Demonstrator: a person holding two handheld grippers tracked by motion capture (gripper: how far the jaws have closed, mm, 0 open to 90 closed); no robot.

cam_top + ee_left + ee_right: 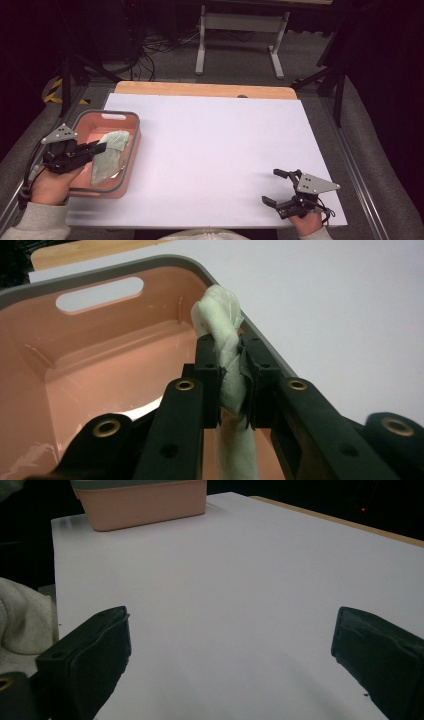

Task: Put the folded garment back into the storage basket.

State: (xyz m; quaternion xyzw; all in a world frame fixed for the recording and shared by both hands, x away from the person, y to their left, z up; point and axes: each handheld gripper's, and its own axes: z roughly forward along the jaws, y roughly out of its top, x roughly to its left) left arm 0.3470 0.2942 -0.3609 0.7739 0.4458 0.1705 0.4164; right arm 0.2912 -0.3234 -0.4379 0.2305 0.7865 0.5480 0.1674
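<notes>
A pale green cloth [109, 154] hangs over the inside of a pink basin [131, 116] with a grey rim at the table's left. My left gripper [100, 147] reaches over the basin and is shut on that cloth. In the left gripper view the cloth [220, 320] is bunched and pinched between the two black jaws, and my left gripper [231, 367] holds it above the pink basin [95, 360]. My right gripper [276, 187] rests at the table's near right corner, jaws wide apart. In the right gripper view my right gripper [230, 640] is open over the bare white sheet.
A white sheet [215, 150] covers the table, with a wooden strip [200, 89] showing along its far edge. The pink basin [145, 505] stands far off in the right gripper view. A grey sleeve [22, 615] lies at the left of the right gripper view. A white desk frame [240, 35] stands beyond the table.
</notes>
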